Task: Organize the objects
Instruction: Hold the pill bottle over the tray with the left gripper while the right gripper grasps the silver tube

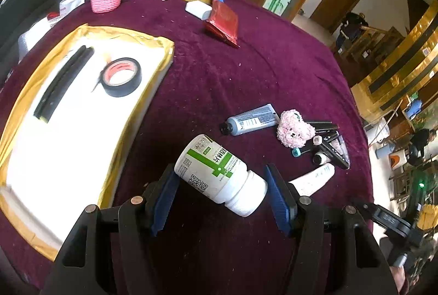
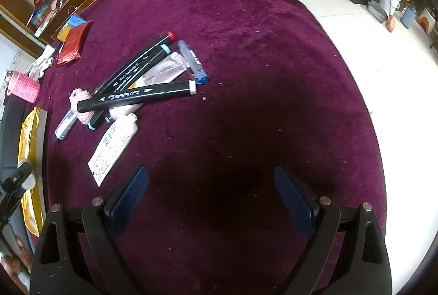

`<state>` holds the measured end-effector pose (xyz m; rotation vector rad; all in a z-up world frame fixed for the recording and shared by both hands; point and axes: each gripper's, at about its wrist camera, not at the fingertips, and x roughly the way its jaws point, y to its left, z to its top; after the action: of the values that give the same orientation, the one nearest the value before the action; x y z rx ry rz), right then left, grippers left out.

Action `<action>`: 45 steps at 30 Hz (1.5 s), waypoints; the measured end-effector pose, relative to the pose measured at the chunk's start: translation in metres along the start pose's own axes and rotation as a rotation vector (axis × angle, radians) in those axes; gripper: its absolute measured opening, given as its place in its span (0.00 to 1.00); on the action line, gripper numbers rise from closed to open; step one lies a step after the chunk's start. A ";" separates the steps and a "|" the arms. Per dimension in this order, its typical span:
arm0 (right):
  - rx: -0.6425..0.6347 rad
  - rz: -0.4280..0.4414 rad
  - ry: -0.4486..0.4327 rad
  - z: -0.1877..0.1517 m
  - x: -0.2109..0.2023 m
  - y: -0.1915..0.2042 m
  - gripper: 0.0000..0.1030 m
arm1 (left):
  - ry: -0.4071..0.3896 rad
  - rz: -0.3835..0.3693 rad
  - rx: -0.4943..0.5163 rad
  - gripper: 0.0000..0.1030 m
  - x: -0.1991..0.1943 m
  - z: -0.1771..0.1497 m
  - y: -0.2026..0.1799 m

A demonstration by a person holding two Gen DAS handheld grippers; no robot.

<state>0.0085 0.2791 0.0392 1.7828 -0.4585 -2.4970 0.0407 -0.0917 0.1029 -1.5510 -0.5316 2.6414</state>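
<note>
A bench [image 1: 273, 62] draped in purple velvet. Left wrist view: the left gripper [image 1: 221, 185] clamps a white pill bottle [image 1: 219, 174] crosswise between its pads, half closed.

Right wrist view: the right gripper [image 2: 212, 185] gapes wide, empty; markers [image 2: 137, 96] ahead-left.

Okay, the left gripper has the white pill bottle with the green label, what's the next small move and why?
Probably carry the white green-labelled pill bottle, held crosswise in the left gripper, sideways over the white gold-edged tray. The roll of black tape and the black bar already lie there, with bare space nearer the camera.
</note>
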 end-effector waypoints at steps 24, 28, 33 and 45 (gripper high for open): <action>-0.240 -0.006 -0.059 0.062 0.006 0.127 0.91 | -0.037 -0.033 -0.124 0.56 -0.048 0.001 0.084; -0.190 0.008 -0.079 0.086 0.001 0.126 0.91 | -0.053 -0.022 -0.121 0.56 -0.059 0.006 0.105; -0.180 0.048 -0.010 0.105 0.027 0.150 0.91 | -0.040 -0.014 -0.126 0.56 -0.065 0.005 0.132; -0.275 0.072 0.211 0.089 0.106 0.238 0.91 | -0.029 -0.034 -0.125 0.56 -0.075 0.008 0.173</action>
<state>-0.1435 0.0496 0.0305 1.8526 -0.1552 -2.1677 0.0963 -0.2714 0.1166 -1.5220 -0.7319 2.6555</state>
